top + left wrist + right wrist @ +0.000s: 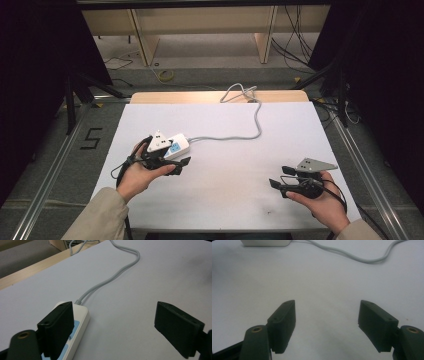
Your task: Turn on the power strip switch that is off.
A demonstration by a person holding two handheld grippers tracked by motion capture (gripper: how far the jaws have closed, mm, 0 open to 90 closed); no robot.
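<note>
White table sheet (225, 165) over dark floor (50, 145) carries a power strip (177, 145); both tools (181, 165) (278, 177) gape apart, empty.

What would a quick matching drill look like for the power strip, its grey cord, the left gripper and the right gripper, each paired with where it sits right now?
Things:
1. power strip
2. grey cord
3. left gripper
4. right gripper

Places or states:
A. runs across the white table and off its far edge
B. open, over bare table at the near right
C. lies at the left, white with blue sockets
D. open, one jaw over the strip

Pairs: 1-C, 2-A, 3-D, 4-B
</note>
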